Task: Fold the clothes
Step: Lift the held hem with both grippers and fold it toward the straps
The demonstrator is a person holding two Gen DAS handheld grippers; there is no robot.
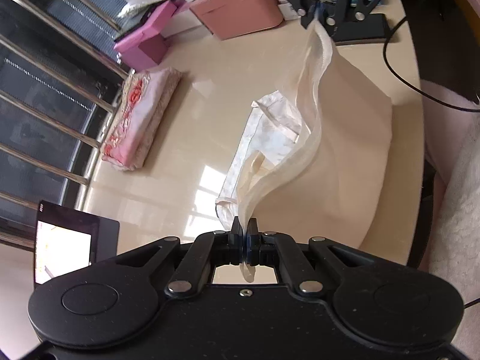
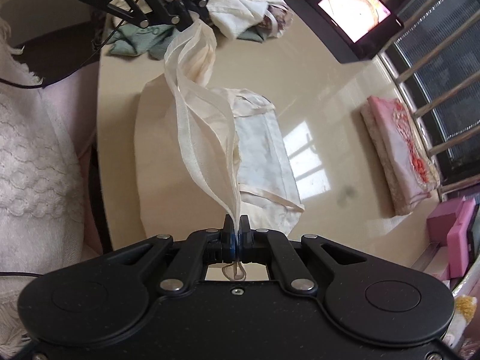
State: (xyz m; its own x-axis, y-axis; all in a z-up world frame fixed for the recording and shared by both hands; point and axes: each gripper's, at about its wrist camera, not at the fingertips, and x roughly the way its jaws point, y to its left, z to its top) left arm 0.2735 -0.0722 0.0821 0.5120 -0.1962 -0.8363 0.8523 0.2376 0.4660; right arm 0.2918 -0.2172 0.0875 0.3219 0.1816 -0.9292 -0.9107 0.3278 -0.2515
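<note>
pink box (image 1: 237, 6) | magenta box (image 1: 144, 42) | screen (image 2: 354, 9) | window bars (image 1: 54, 96)

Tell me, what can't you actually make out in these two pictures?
- Cream garment: its kind and full shape; it hangs bunched between the left gripper and right gripper, motion-blurred in both wrist views.
- Clothes pile: partly hidden behind the left gripper, right wrist view.
- Screen: picture too small and overexposed.

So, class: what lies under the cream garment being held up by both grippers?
Under the cream garment, its own lower part drapes on the beige table, beside a pale patterned cloth. Whatever lies beneath the draped fabric is covered.
</note>
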